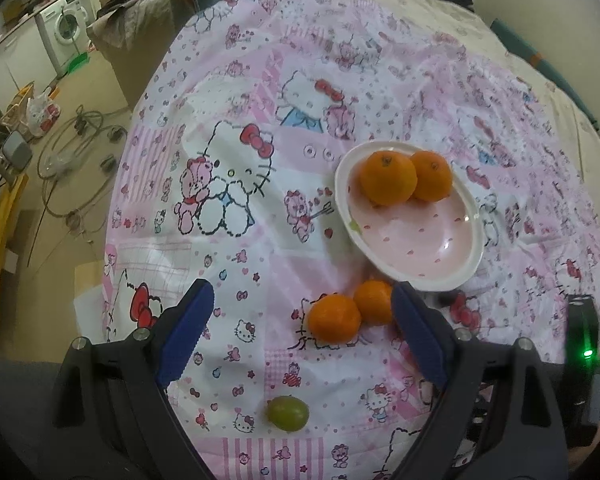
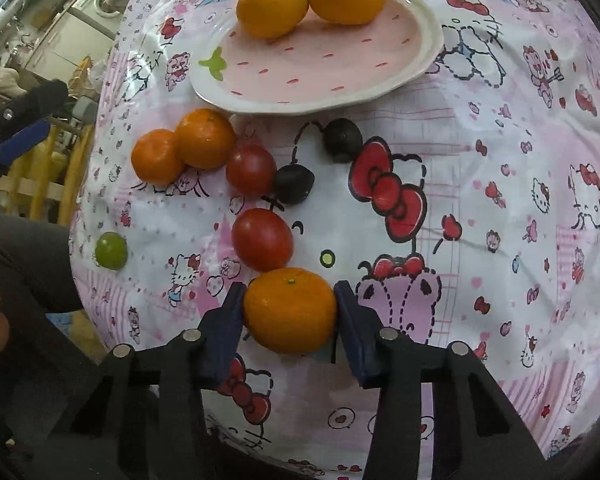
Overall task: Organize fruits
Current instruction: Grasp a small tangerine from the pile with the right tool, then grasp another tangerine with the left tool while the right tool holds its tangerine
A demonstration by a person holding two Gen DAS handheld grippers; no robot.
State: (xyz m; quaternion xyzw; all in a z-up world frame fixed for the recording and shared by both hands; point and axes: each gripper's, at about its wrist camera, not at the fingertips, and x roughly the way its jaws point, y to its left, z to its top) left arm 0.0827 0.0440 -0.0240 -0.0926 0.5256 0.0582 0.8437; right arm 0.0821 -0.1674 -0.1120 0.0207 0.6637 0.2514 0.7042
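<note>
A: Mandarin (image 2: 290,310), one, gripped across its middle by the right gripper (image 2: 290,312), blue pads pressing both sides, low over the tablecloth (image 2: 500,120). Handling?

B: Likely light, soft-skinned, bruisable; hold at the widest girth, gently.

A: Containers?

B: Strawberry plate (image 2: 420,68), one: two oranges (image 2: 310,4) at its far edge, touching. Loose on the cloth: mandarin pair (image 2: 184,152), two tomatoes (image 2: 256,204), two dark fruits (image 2: 320,160), one green grape (image 2: 111,250).

A: Left gripper (image 1: 300,336)?

B: Jaws wide apart, holding nothing.

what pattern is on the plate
Pink with small red flecks, white rim, green leaf mark; plate shows best in right wrist view.
</note>
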